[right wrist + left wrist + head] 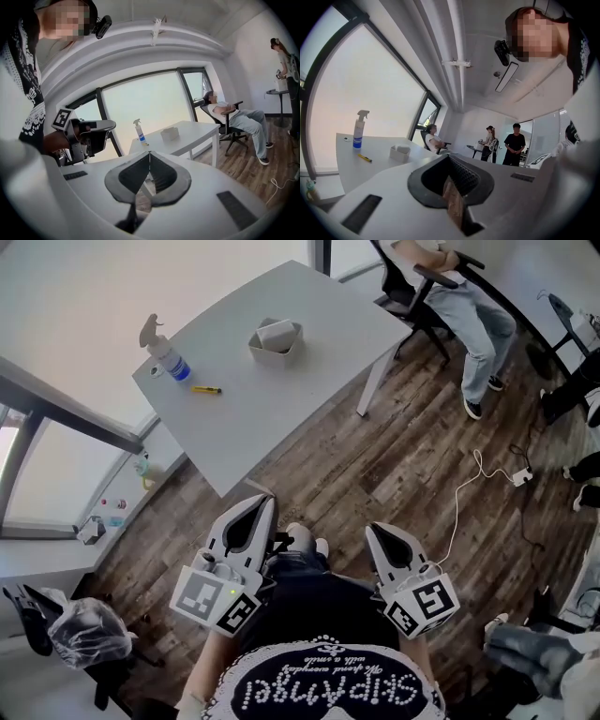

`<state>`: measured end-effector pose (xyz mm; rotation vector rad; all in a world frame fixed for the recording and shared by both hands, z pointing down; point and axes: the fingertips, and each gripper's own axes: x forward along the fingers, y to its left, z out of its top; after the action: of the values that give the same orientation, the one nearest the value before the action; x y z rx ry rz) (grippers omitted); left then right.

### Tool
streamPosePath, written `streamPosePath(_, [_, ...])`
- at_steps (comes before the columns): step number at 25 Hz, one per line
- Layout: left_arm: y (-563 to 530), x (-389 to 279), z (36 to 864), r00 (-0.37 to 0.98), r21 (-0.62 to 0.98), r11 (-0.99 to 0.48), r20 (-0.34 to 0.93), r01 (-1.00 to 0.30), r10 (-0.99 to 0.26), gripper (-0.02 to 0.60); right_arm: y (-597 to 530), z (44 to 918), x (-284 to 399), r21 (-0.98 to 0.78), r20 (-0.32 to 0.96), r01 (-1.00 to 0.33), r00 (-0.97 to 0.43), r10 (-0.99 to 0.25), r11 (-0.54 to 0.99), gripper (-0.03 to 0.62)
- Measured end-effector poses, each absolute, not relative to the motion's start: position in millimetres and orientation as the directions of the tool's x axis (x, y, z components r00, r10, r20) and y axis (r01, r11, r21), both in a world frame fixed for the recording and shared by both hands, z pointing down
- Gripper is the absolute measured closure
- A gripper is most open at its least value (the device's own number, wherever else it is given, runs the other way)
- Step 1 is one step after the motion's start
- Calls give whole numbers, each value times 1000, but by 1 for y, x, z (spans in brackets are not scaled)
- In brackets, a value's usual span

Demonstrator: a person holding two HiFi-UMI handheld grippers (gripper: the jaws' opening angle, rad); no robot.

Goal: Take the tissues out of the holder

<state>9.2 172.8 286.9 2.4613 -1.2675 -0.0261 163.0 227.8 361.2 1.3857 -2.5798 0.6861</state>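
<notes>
**A:** Grippers, state?

**B:** Left gripper (263,504): jaws together, nothing between them. Right gripper (373,531): jaws together, likewise empty. Both are held low, close to the person's body.

**A:** Task item, location?

**B:** Holder (272,357), white, on the table (281,418), well ahead of both jaws and almost straight out from the left pair. Tissues (277,332) are inside it, none drawn.

**A:** Step in hand?

**B:** By my reading, the approach, not yet begun. The next move calls for crossing the floor (356,465), parting one pair of jaws and coming down on the tissues from above. The other gripper may need to steady the holder.

**A:** Other stock?

**B:** Spray bottle (167,354) and yellow pen (207,389), left of the holder and apart from it. Seated person (473,310), far ahead and right of the right jaws. White cable (469,488), on the floor to their right. Only open floor and the table's near corner lie between jaws and holder.
</notes>
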Motion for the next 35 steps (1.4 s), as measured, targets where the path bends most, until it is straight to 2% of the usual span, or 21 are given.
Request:
streamPosePath(16, [113, 14, 295, 654, 379, -567, 157, -731, -740, 580, 184, 363, 170, -288, 365, -872, -482, -797, 395, 582])
streamPosePath(35, [46, -44, 302, 576, 422, -470, 166, -775, -800, 580, 105, 356, 114, -285, 411, -819, -574, -708, 498, 582])
